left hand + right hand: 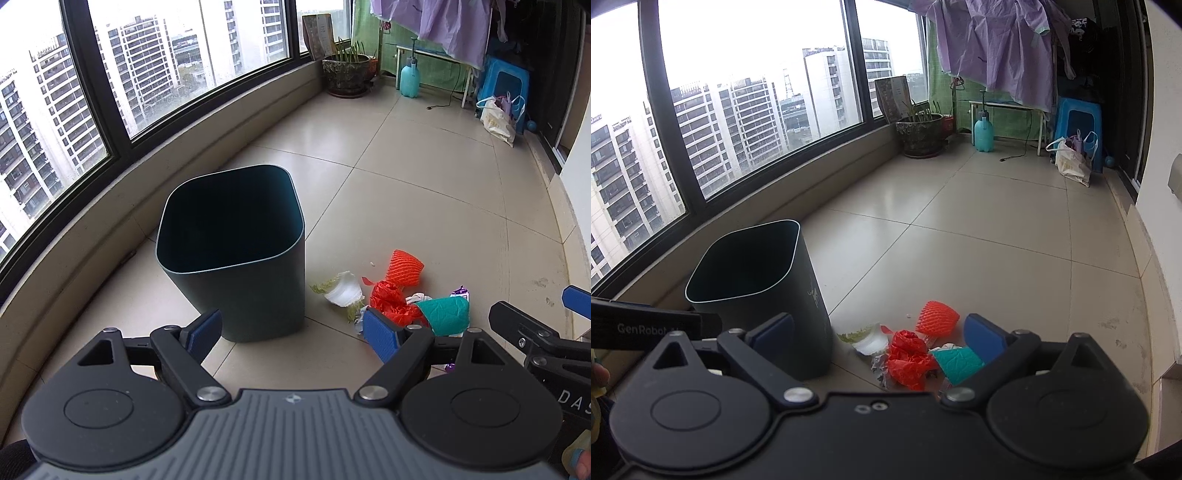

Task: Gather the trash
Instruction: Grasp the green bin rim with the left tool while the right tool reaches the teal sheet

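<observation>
A dark teal trash bin (pixel 236 254) (pixel 757 291) stands upright on the tiled floor near the window wall; its inside looks dark. Right of it lies a trash pile: an orange foam net (pixel 406 267) (pixel 938 316), a crumpled red bag (pixel 391 301) (pixel 908 356), a teal foam sleeve (pixel 445 310) (pixel 956 363), and a white cabbage piece with green leaf (pixel 343 291) (pixel 870 341). My left gripper (pixel 295 332) is open, above the floor in front of the bin. My right gripper (pixel 881 334) is open, held over the pile, its finger (pixel 517 325) showing in the left wrist view.
A purple wrapper (pixel 461 293) lies behind the teal sleeve. Far back stand a plant pot (pixel 347 72), a teal spray bottle (pixel 410 79), a blue stool (pixel 506 83) and a white bag (pixel 496 120). A low window ledge (pixel 110 221) curves along the left.
</observation>
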Demonstrator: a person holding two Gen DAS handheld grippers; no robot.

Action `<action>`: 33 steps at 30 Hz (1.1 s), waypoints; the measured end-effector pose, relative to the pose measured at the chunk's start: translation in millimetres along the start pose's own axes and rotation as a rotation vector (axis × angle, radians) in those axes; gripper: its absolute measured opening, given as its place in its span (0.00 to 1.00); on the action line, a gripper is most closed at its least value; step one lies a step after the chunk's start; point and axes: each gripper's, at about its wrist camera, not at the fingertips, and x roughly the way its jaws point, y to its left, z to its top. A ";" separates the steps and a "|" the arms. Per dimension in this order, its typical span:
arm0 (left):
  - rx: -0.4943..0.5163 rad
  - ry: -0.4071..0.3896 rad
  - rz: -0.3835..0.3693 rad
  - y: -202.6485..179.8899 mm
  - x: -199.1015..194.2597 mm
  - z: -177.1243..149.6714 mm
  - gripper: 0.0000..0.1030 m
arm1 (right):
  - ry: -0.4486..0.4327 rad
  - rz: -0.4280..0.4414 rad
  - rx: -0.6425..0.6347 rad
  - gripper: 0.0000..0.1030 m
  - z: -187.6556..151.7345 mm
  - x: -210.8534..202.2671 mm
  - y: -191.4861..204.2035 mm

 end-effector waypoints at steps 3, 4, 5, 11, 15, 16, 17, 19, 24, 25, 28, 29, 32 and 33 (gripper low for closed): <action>0.007 -0.007 0.006 7.0 0.0 15.3 0.81 | 0.025 0.005 -0.030 0.96 15.6 7.2 -3.4; 0.014 -0.018 0.017 8.7 -0.6 20.4 0.81 | 0.026 0.003 -0.056 0.96 21.2 9.9 -3.4; 0.020 -0.022 0.026 9.8 0.0 26.0 0.81 | 0.028 -0.004 -0.080 0.96 27.5 12.8 -3.7; 0.010 -0.037 0.069 29.3 12.4 59.3 0.81 | 0.057 -0.019 -0.119 0.96 66.1 42.6 -15.1; 0.013 -0.033 0.099 45.1 29.0 78.0 0.81 | 0.075 -0.061 -0.113 0.96 87.1 74.4 -28.6; 0.015 -0.029 0.108 49.4 34.2 81.7 0.81 | 0.082 -0.068 -0.108 0.96 91.3 82.2 -31.5; 0.018 -0.020 0.122 53.7 40.9 86.0 0.81 | 0.091 -0.082 -0.096 0.96 94.8 89.7 -34.9; 0.013 -0.003 0.133 67.2 55.2 93.9 0.81 | 0.134 -0.085 -0.067 0.96 100.8 109.0 -44.1; -0.051 0.066 0.155 110.2 96.7 112.5 0.81 | 0.196 -0.125 -0.091 0.96 103.1 149.6 -61.8; -0.070 0.089 0.162 119.4 108.0 115.2 0.81 | 0.207 -0.133 -0.118 0.96 102.5 158.0 -64.4; -0.100 0.130 0.193 137.2 135.5 117.3 0.81 | 0.265 -0.137 -0.168 0.96 98.4 183.4 -72.2; -0.105 0.143 0.201 141.1 145.5 116.7 0.81 | 0.282 -0.135 -0.185 0.96 96.8 191.4 -74.3; -0.135 0.182 0.236 152.5 171.8 110.7 0.81 | 0.338 -0.123 -0.198 0.96 85.0 213.5 -81.7; -0.147 0.196 0.230 156.6 180.1 110.0 0.81 | 0.361 -0.115 -0.193 0.96 79.6 220.2 -84.5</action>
